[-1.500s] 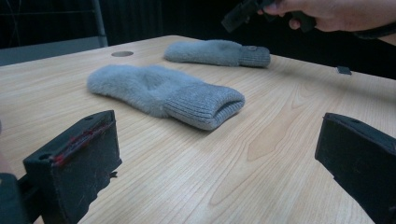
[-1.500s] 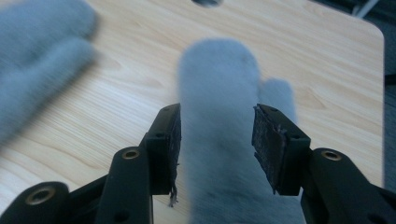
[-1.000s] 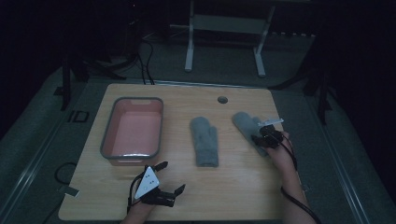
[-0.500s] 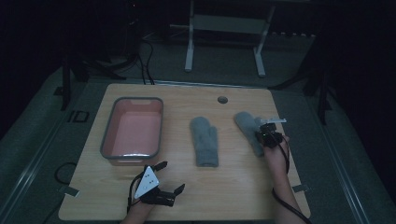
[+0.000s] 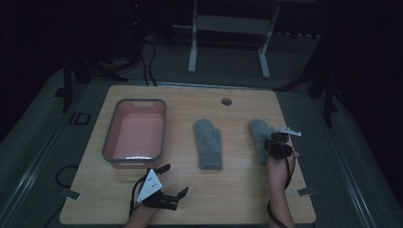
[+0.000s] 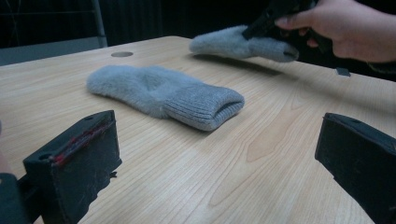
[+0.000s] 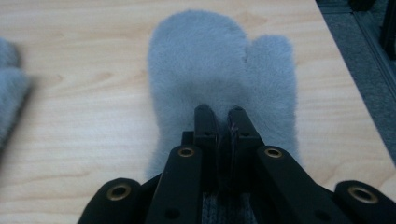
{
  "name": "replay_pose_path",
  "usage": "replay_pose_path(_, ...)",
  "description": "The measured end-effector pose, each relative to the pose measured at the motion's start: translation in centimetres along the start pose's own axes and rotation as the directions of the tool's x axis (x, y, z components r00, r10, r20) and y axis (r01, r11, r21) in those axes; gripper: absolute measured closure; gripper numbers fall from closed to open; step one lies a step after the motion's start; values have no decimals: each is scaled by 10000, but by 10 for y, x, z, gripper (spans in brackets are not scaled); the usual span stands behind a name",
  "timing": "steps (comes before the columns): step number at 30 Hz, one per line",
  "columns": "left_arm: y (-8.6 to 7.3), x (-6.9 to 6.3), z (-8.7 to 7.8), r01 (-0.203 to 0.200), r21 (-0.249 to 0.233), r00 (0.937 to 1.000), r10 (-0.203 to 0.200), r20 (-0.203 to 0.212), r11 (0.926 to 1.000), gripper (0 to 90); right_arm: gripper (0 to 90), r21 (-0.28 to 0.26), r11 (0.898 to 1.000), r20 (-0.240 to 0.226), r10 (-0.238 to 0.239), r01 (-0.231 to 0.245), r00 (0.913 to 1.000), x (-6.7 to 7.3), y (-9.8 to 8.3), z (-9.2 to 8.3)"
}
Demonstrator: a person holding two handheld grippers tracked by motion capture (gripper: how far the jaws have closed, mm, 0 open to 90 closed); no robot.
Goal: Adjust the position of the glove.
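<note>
Right gripper (image 5: 278, 141) clamped on the cuff end of the right mitten (image 5: 259, 137), jaws having just closed with the knit cuff pinched between them; in the right gripper view, both jaws nearly together over the grey fleece (image 7: 219, 70), thumb of the mitten pointing to the right of that view. Cuff end raised off the table (image 5: 247, 199) in the left gripper view, with shadow under the mitten (image 6: 243, 43) and the hand (image 6: 345, 28) above it. Mitten position: right part of the tabletop, near the right edge, with a narrow strip of bare wood between mitten and edge. Second mitten (image 5: 208, 143) flat at the table centre, cuff toward the person, well apart from the held one; bare wood between the two. Pink bin (image 5: 136, 134) with grey rim at the left, near the left edge, apart from the centre mitten by a clear lane of wood. Small round hole (image 5: 226, 101) in the tabletop near the far edge, beyond the mittens. Left gripper (image 5: 167, 183) low over the near edge in front of the bin, jaws spread wide, nothing between them; in the left gripper view, open wood ahead up to the centre mitten (image 6: 163, 93). Broad free area along the near edge between the two forearms. Dark floor around all sides of the table.
</note>
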State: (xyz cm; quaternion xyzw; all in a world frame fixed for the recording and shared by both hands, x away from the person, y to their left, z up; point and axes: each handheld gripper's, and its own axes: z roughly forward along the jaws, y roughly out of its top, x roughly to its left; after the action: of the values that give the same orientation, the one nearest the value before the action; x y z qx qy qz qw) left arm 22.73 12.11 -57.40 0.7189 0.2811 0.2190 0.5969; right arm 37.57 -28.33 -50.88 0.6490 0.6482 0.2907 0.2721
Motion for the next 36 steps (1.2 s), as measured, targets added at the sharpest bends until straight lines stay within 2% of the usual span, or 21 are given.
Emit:
replay_pose_path(8,0,-1,0,-83,19,10000,83,6,10000,4,846,503,9987,14,4,-5,10000,4,-22,20)
replay_pose_path(12,0,-1,0,-110,21,9999,110,16,9999,4,840,480,9987,-97,-161,166,9998,3,-22,20)
replay_pose_path(15,0,-1,0,-119,42,9999,119,32,9999,4,767,544,9977,-306,-387,403,9988,1,-18,16)
replay_pose_path(16,0,-1,0,-100,26,9999,100,52,9999,4,711,397,9973,-610,-586,611,9964,-1,-17,14)
replay_pose_path(18,0,-1,0,-73,35,9999,73,76,10000,4,623,376,9904,-843,-1294,1329,9880,-3,-13,13)
replay_pose_path(19,0,-1,0,-75,28,9999,75,70,10000,4,574,206,9871,-1245,-1550,1587,9800,-5,-11,12)
replay_pose_path(20,0,-1,0,-104,47,9999,104,59,9999,4,568,60,9828,-1473,-1817,1846,9723,-8,-9,12)
replay_pose_path(21,0,-1,0,-117,47,9999,116,75,9999,4,545,129,9793,-1437,-1979,2018,9696,-10,-7,12)
replay_pose_path(23,0,-1,0,-145,65,9999,144,66,9999,4,525,-35,9753,-1824,-2177,2208,9588,-16,-3,13)
replay_pose_path(24,0,-1,0,-143,46,9999,143,57,9999,4,518,11,9732,-1747,-2264,2301,9582,-19,-1,14)
replay_pose_path(26,0,-1,0,-142,42,9999,142,51,9999,4,509,-55,9682,-1974,-2463,2501,9489,-24,2,17)
replay_pose_path(28,0,-2,0,-157,45,9999,157,52,9999,4,497,127,9665,-1891,-2496,2565,9497,-29,2,21)
replay_pose_path(30,0,-1,0,-159,51,9999,159,60,9999,4,500,231,9705,-2186,-2295,2401,9485,-33,0,25)
replay_pose_path(33,0,-1,0,-165,50,9998,165,57,9999,3,515,373,9744,-2273,-2079,2218,9514,-36,-6,31)
replay_pose_path(34,0,-2,0,-153,50,9999,153,58,9999,4,527,396,9740,-2289,-2086,2232,9508,-36,-8,33)
replay_pose_path(36,0,-2,1,-163,61,9998,163,67,9998,4,581,340,9658,-2254,-2430,2569,9435,-32,-13,36)
